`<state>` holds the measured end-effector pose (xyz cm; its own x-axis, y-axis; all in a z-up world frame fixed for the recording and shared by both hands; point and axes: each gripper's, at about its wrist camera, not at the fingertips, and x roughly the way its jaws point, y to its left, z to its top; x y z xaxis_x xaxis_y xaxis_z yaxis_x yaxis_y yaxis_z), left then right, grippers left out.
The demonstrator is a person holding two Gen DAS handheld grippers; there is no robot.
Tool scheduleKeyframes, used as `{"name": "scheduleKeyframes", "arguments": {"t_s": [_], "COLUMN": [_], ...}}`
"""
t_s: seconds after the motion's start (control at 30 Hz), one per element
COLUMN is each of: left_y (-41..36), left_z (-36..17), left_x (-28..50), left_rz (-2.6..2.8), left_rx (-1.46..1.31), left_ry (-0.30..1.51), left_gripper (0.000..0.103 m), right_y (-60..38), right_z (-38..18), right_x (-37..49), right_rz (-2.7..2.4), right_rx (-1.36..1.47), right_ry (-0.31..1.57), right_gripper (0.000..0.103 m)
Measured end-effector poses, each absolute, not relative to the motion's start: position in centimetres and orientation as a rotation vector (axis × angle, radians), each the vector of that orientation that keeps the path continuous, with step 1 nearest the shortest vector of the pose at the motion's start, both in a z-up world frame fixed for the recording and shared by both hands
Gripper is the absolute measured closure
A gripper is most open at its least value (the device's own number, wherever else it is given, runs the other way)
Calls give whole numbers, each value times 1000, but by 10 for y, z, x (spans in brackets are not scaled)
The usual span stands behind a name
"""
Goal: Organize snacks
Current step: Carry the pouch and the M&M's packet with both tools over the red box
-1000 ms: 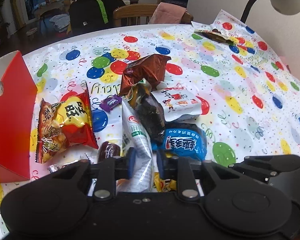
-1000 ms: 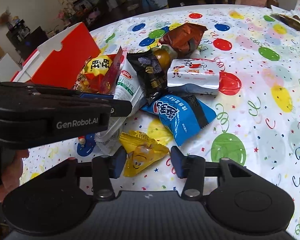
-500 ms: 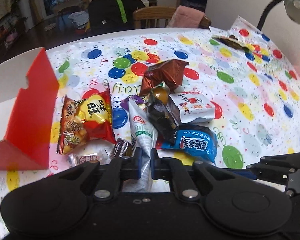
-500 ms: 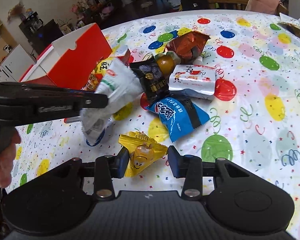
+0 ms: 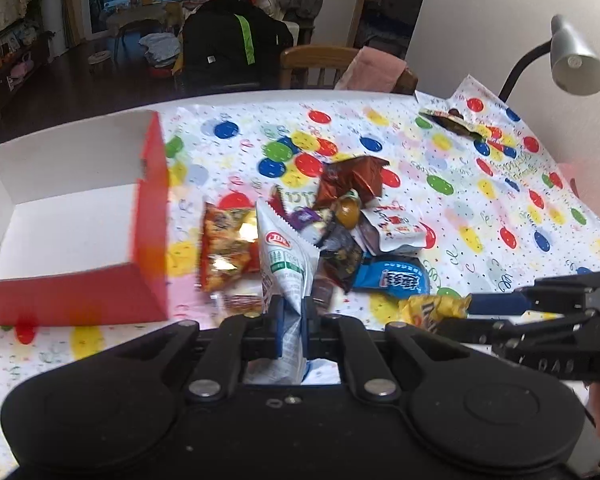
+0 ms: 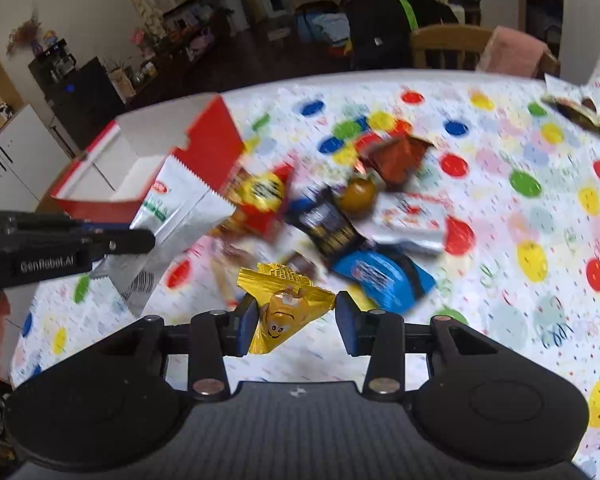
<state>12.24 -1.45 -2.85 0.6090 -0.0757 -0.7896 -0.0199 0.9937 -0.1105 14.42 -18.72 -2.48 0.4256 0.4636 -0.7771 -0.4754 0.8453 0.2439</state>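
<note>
Both tools grip pkts – red box [image 5: 148, 216] rim beside left.

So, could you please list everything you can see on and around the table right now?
box: one, red, white inside, open, table's left
white packet: one, held in left gripper, lifted
yellow packet: one, held in right gripper
red-yellow bag: one, beside box
blue packet: one, pile's near side
brown packet: one, pile's far side
black packet: one, mid-pile
tablecloth: one, white, coloured dots
lamp: one, grey, far right
chair: one, wooden, behind table
left gripper: black, blue fingers, shut
right gripper: black, shut
</note>
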Motion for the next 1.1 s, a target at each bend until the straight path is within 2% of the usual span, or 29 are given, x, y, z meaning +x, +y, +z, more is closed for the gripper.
{"name": "scheduleKeyframes", "arguments": {"t_s": [0.3,0.57,0.8,1.1], "left_y": [47,107,160,225], "left_z": [5,26,33,24], "left_x": [93,83,88,115], "left_rz": [-28,17,99,201], "left_rx": [-104,-117,-103,-58], "left_ry": [871,828,809,816], "left_gripper": [97,97,97,97], "right_y": [-110,-37,32,108], "right_z": [18,36,27,-11], "right_x": [148,157,173,196], "right_rz": [631,679,710,709], "right_rx": [0,-50,-116,-196], "right_ry": [895,839,831,870], "right_gripper": [62,62,62,62]}}
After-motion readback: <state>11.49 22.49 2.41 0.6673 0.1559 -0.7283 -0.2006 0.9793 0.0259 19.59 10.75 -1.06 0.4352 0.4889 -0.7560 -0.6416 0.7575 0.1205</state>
